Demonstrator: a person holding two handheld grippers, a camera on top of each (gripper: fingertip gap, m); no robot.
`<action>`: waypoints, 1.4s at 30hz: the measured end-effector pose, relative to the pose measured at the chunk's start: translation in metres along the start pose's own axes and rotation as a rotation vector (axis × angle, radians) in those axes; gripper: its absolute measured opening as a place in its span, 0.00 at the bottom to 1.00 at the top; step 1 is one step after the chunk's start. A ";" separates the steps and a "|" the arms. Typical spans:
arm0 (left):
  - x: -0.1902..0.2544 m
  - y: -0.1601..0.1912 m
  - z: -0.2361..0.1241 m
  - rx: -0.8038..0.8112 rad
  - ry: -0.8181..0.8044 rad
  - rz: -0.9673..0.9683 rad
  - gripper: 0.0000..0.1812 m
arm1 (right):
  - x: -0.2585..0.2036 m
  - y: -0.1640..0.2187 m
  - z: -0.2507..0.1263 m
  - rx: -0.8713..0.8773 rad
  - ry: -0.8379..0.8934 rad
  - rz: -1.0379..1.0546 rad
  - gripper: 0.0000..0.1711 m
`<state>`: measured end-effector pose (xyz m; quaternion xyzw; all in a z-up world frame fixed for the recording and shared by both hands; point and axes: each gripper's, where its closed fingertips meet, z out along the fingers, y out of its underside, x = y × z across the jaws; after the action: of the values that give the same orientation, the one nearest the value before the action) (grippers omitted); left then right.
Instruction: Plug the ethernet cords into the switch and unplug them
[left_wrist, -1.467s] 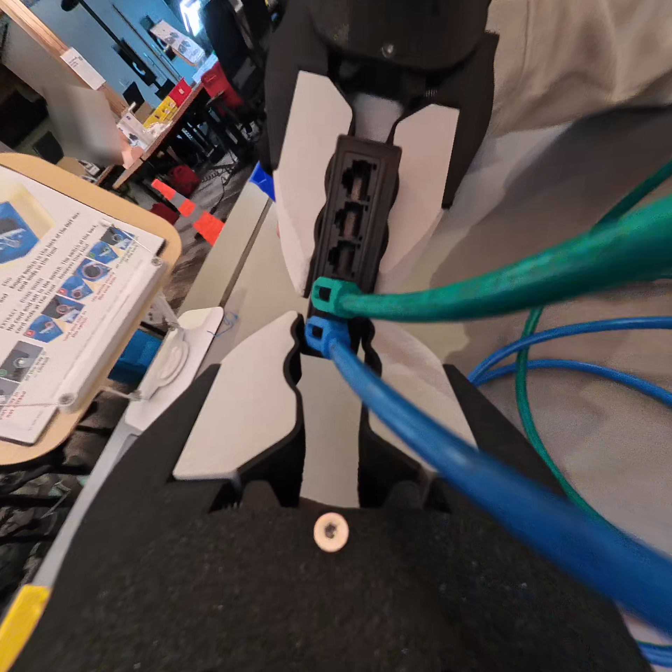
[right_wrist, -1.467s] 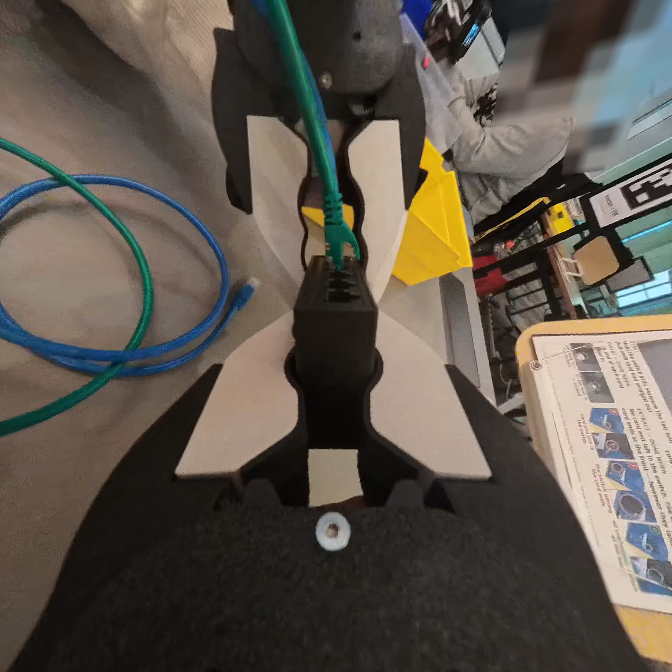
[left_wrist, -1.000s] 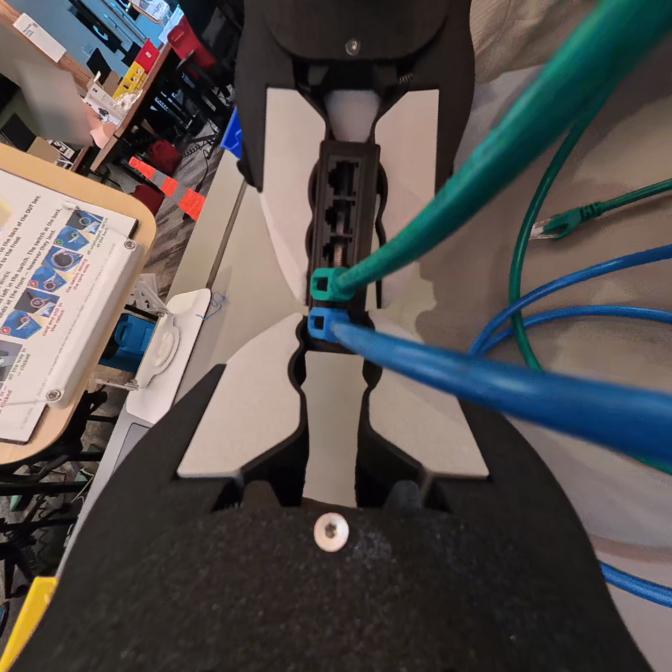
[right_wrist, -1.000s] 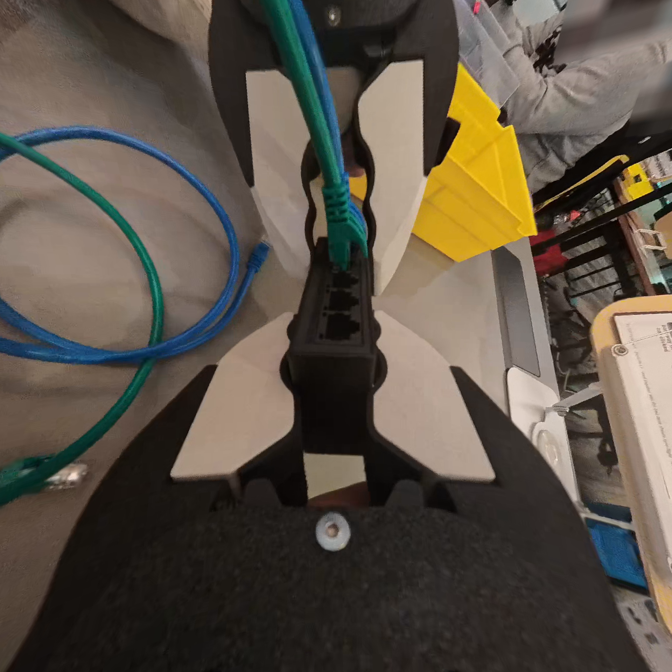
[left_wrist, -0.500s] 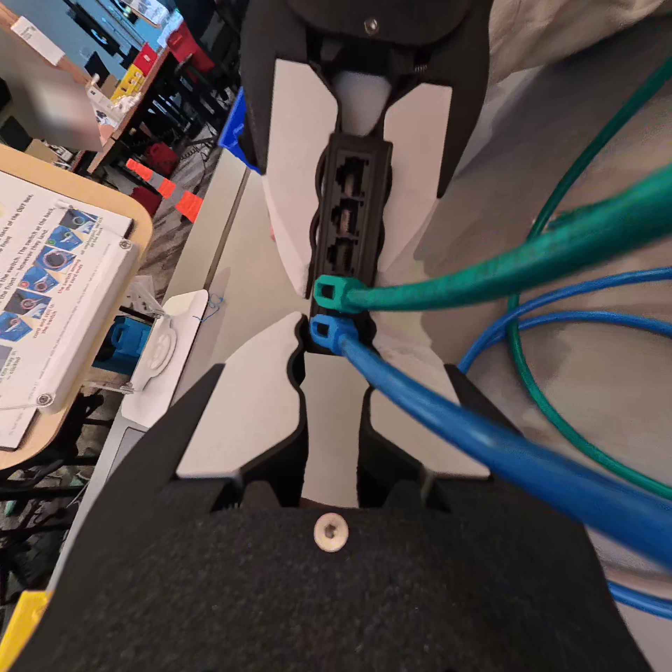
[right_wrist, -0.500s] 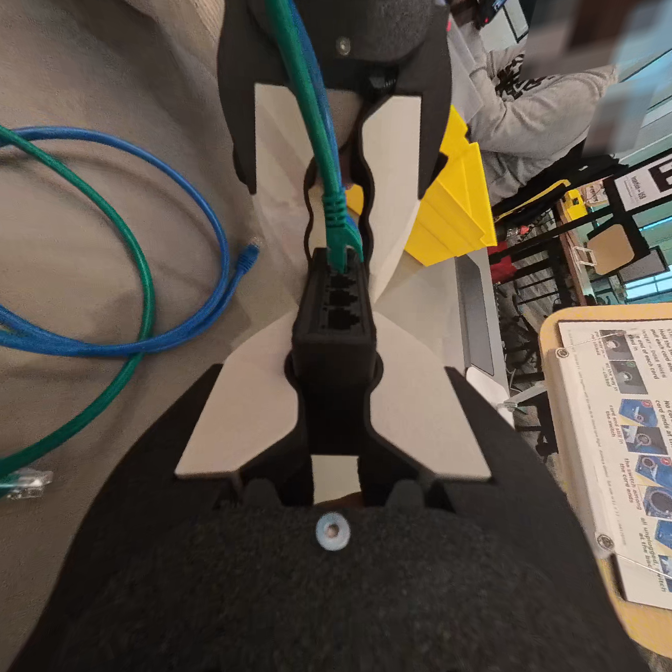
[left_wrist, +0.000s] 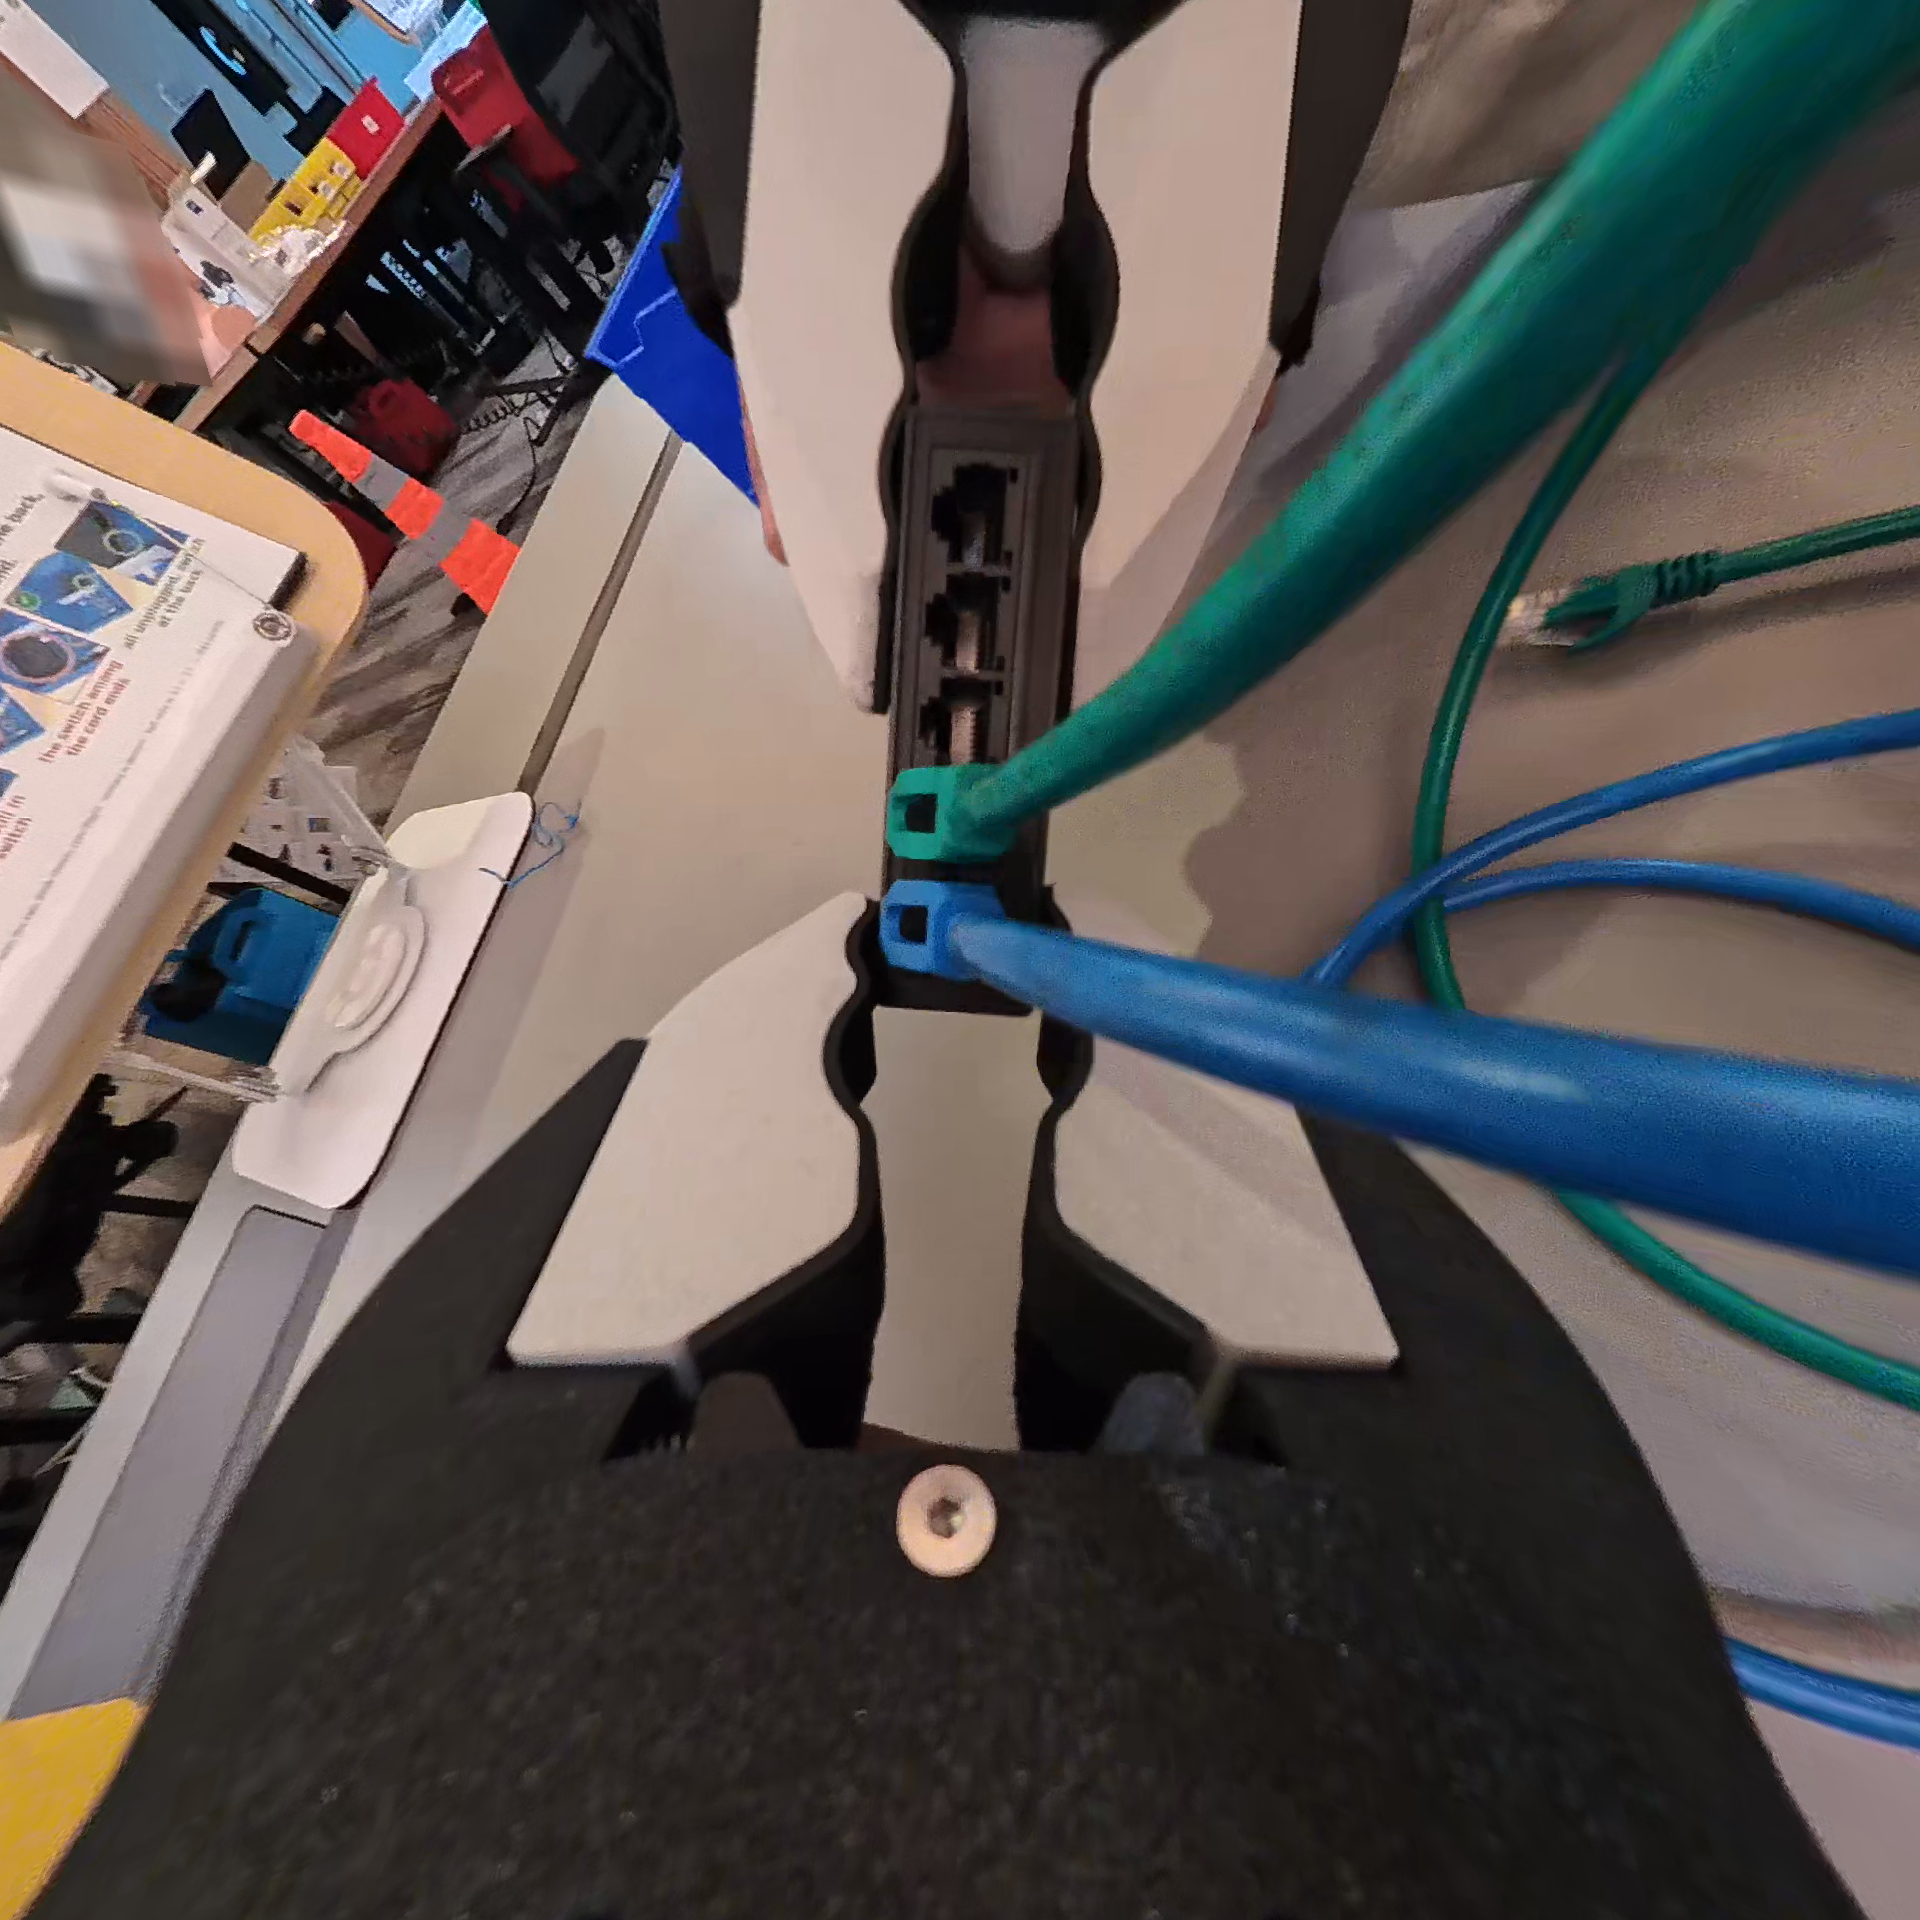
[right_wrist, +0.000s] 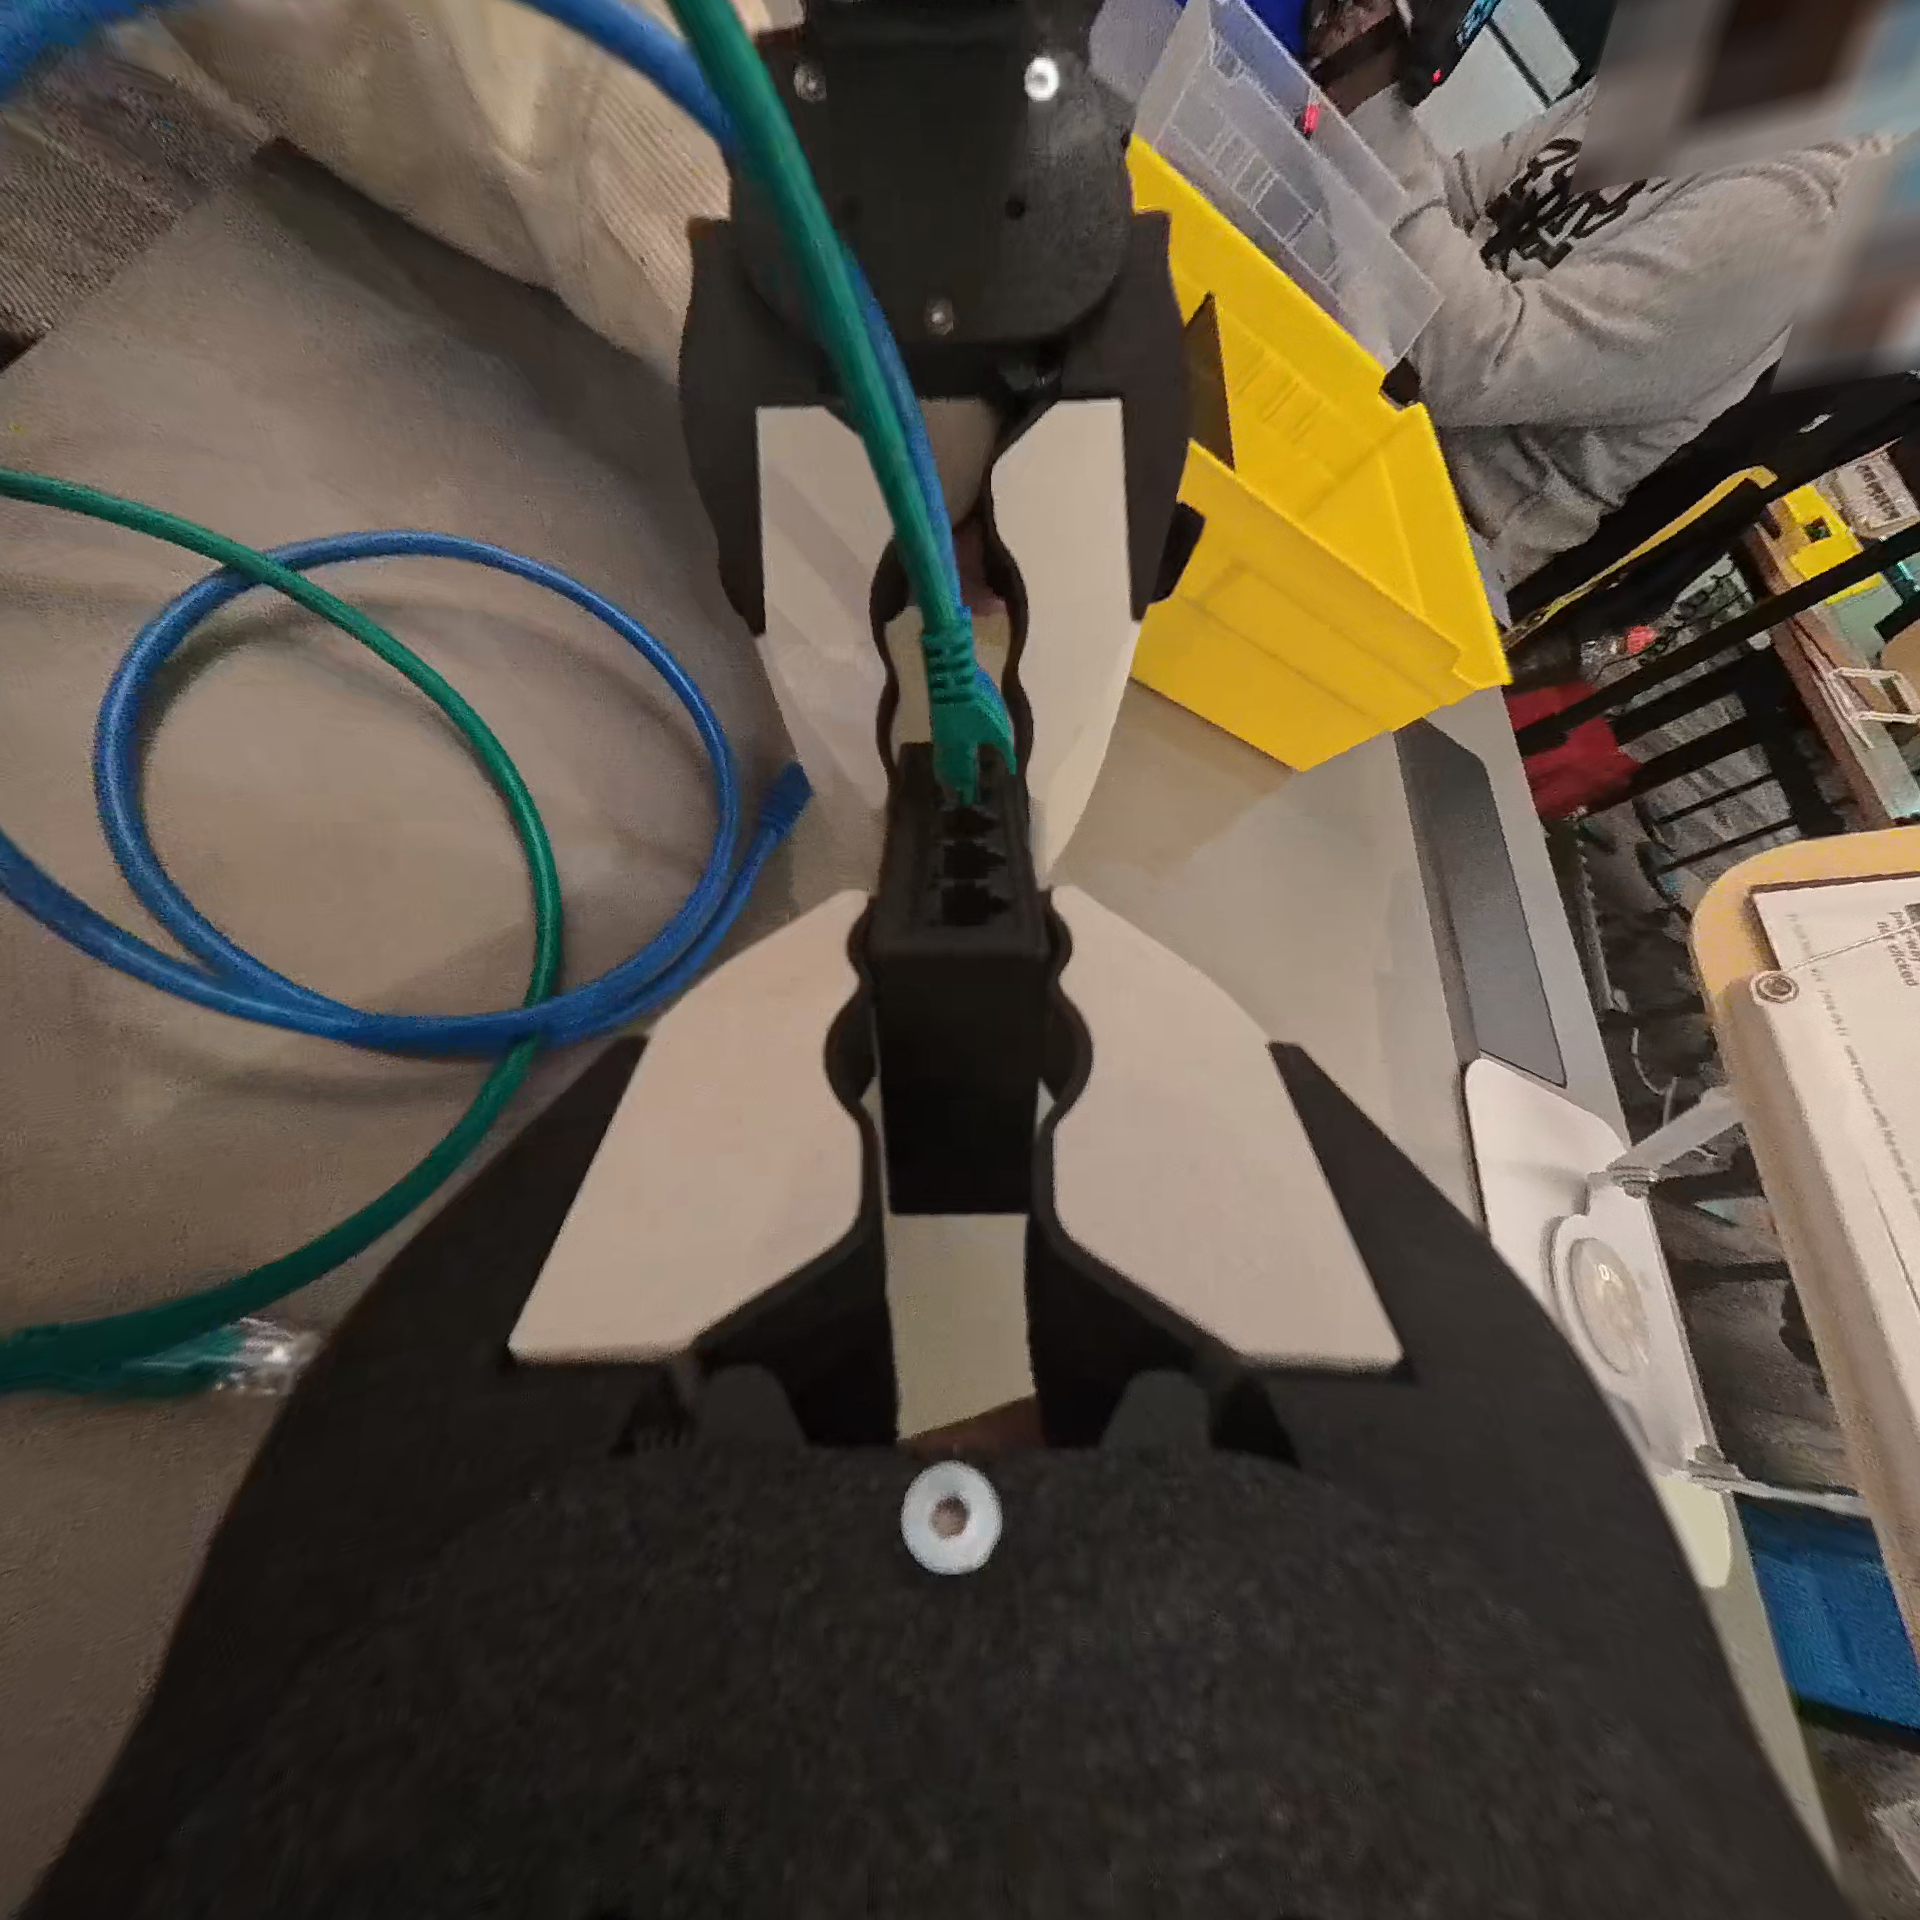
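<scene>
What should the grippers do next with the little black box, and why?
Probably pull the green plug out while the right gripper holds the switch. The green and blue plug both sit in ports, three ports are empty, and the left gripper grips that end, so unplugging seems next.

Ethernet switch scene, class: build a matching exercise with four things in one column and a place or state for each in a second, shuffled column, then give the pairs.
1. green plug
2. blue plug
3. loose green connector
4. switch

A. lying unplugged on the table
B. clamped at both ends by the grippers
C. in the end port
D. in the port beside the empty three

Pairs: 1-D, 2-C, 3-A, 4-B
</scene>
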<state>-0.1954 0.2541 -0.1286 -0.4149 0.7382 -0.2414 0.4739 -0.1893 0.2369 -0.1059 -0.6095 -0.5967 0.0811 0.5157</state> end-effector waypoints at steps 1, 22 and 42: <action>0.000 0.001 0.000 -0.007 -0.005 0.010 0.15 | 0.001 0.001 0.000 -0.010 0.011 -0.018 0.16; 0.001 -0.006 0.001 0.025 -0.004 -0.004 0.16 | 0.000 0.010 0.002 -0.100 0.021 -0.101 0.18; 0.034 -0.023 -0.140 0.120 -0.397 -0.626 0.12 | 0.137 0.008 -0.097 -0.491 0.645 -0.426 0.17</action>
<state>-0.3200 0.2085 -0.0675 -0.6307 0.4541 -0.3324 0.5343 -0.0775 0.2987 0.0034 -0.5717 -0.5192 -0.3644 0.5204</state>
